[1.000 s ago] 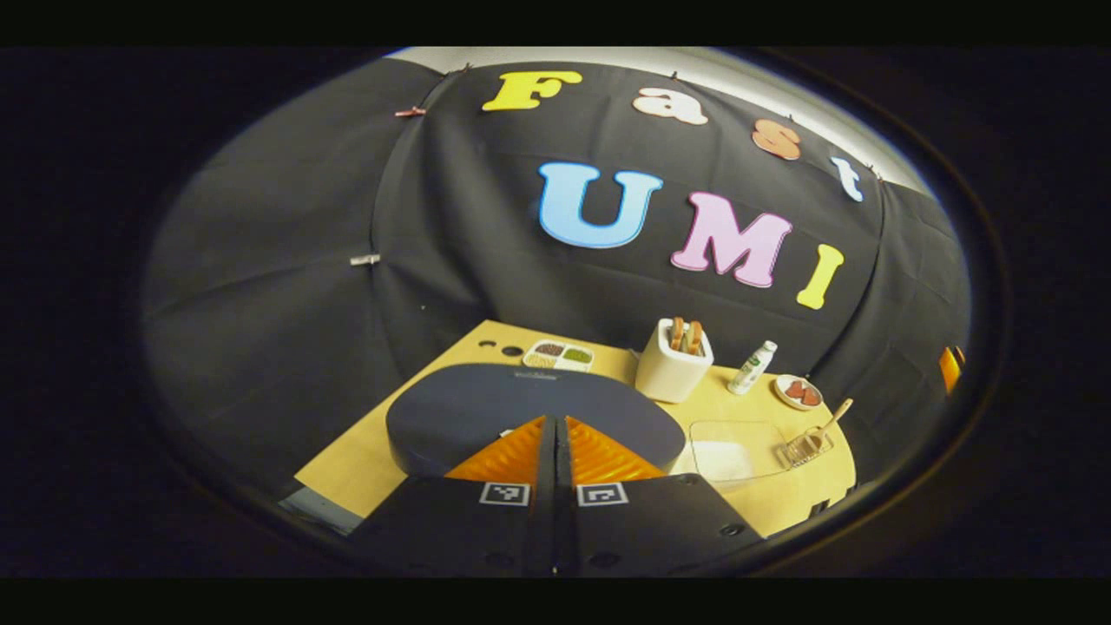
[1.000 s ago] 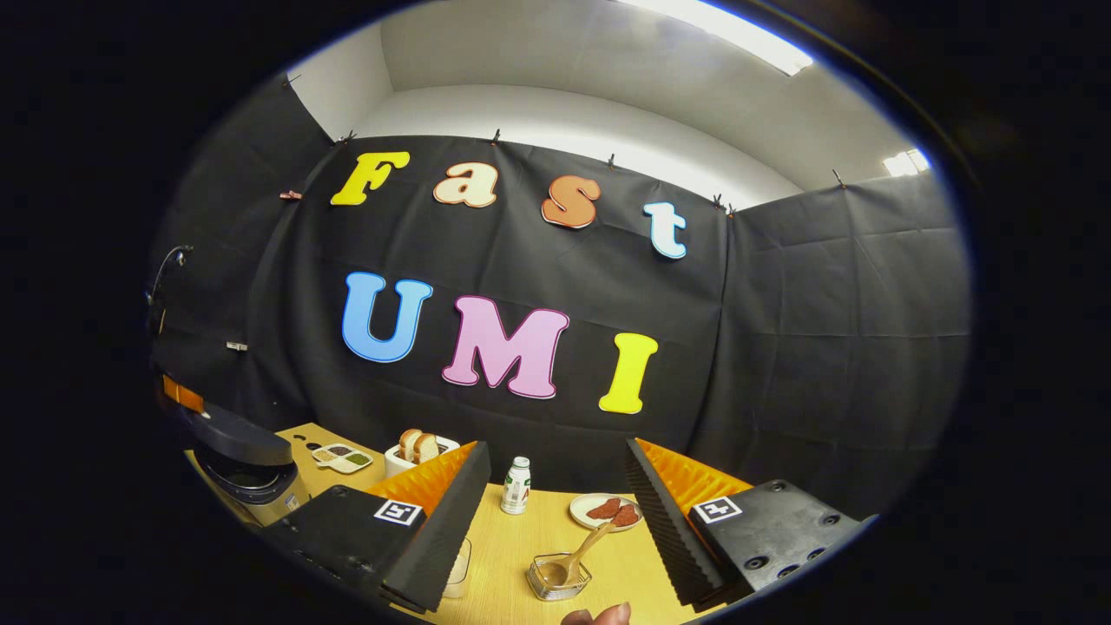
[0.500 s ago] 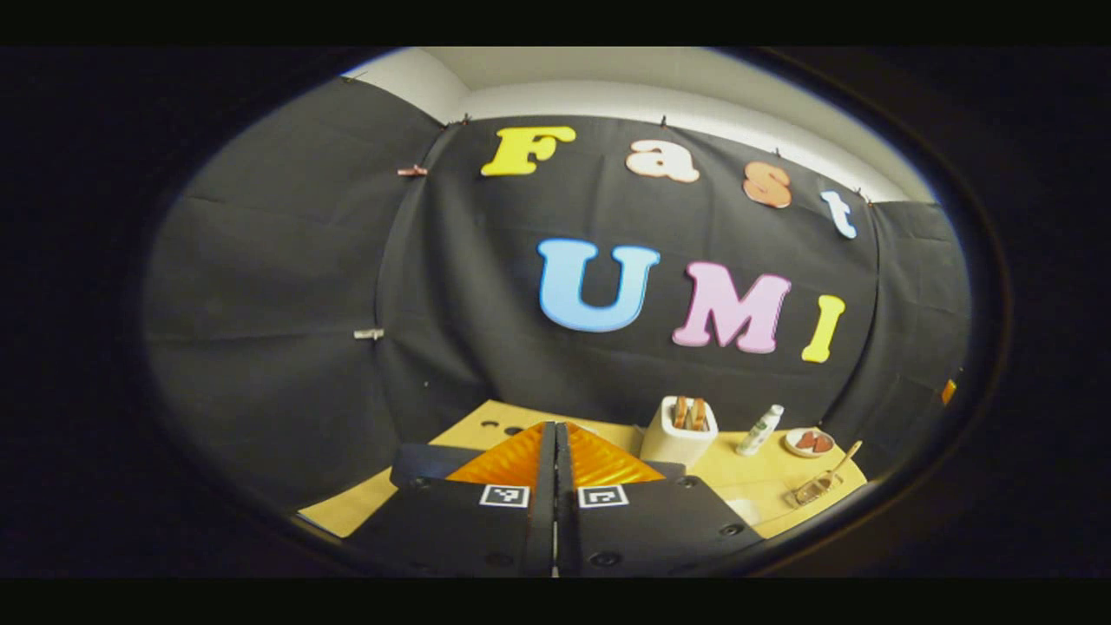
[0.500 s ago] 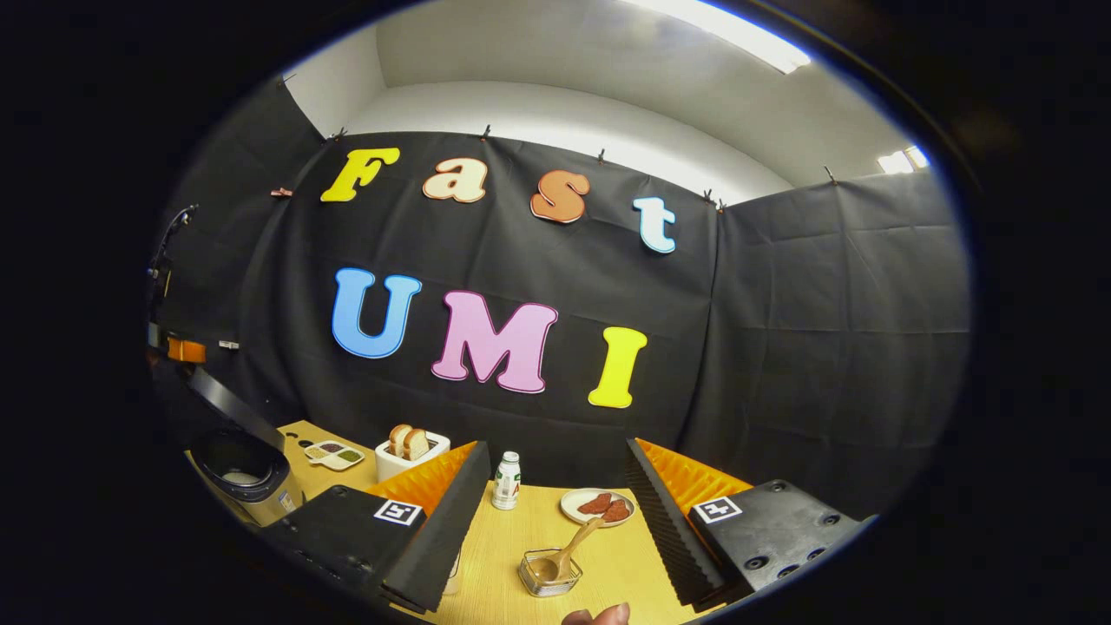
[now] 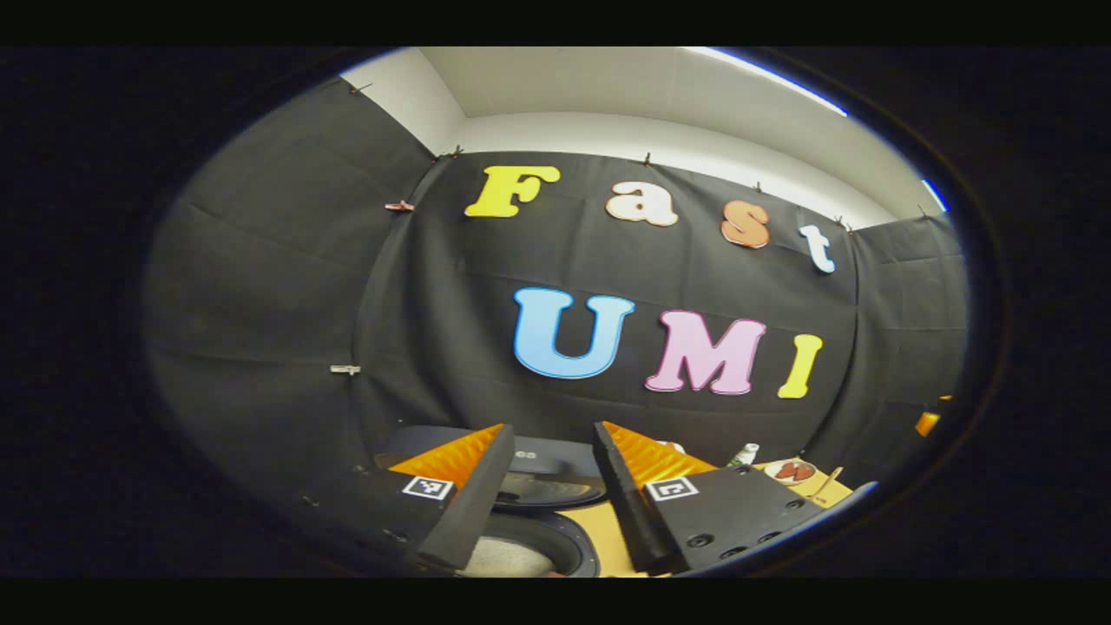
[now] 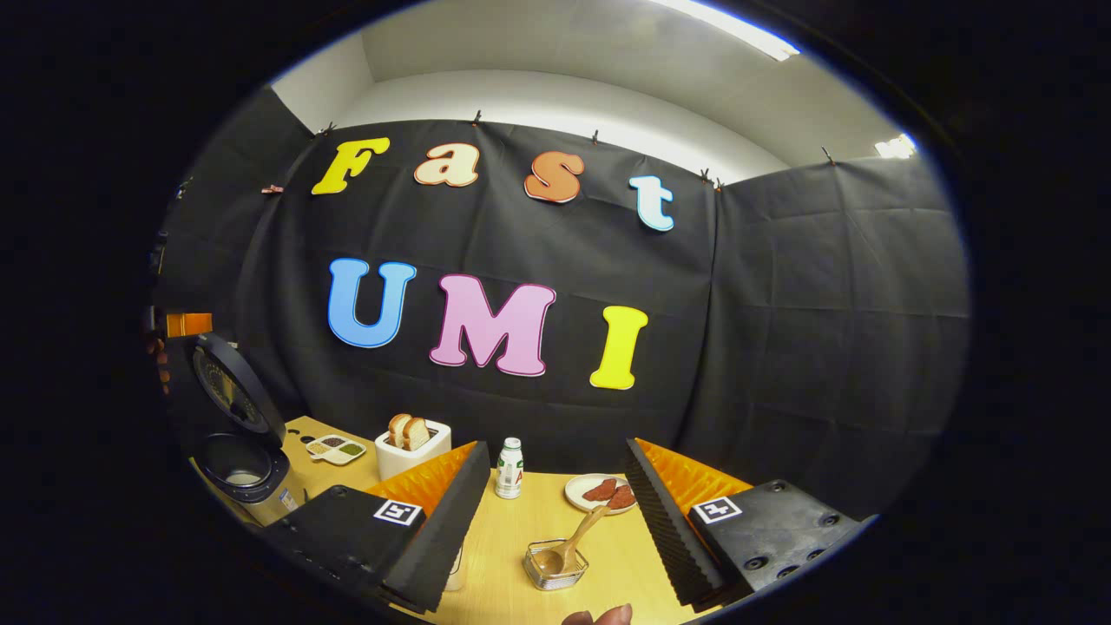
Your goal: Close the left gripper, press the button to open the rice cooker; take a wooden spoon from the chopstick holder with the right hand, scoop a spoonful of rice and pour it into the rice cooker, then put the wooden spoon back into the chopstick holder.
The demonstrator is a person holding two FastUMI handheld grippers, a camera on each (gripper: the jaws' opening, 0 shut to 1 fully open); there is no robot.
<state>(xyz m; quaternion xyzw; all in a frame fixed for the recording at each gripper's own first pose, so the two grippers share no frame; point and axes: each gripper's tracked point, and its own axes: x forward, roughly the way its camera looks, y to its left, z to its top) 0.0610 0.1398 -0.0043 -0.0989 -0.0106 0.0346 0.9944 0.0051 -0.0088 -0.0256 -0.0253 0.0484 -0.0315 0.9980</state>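
Note:
The rice cooker point(image 6: 247, 473) stands at the table's left end with its lid point(image 6: 224, 391) swung up and some white inside the pot. In the left gripper view my left gripper point(image 5: 551, 427) is open above the cooker's pot point(image 5: 525, 551), apart from it, with the raised lid point(image 5: 534, 473) just beyond the fingertips. My right gripper point(image 6: 555, 447) is open and holds nothing. Below and between its fingers, the wooden spoon point(image 6: 577, 538) leans in a small clear holder point(image 6: 555, 566). A clear container point(image 6: 456, 564) peeks out behind its left finger.
A white toaster with bread point(image 6: 412, 443), a compartment tray point(image 6: 334, 449), a small bottle point(image 6: 509, 469) and a plate of red slices point(image 6: 599, 495) stand along the back of the wooden table point(image 6: 503, 590). A fingertip point(image 6: 599, 616) shows at the bottom edge.
The cooker lid has swung from shut to fully up. My left gripper rose off the lid and went from shut to open. The right gripper barely moved.

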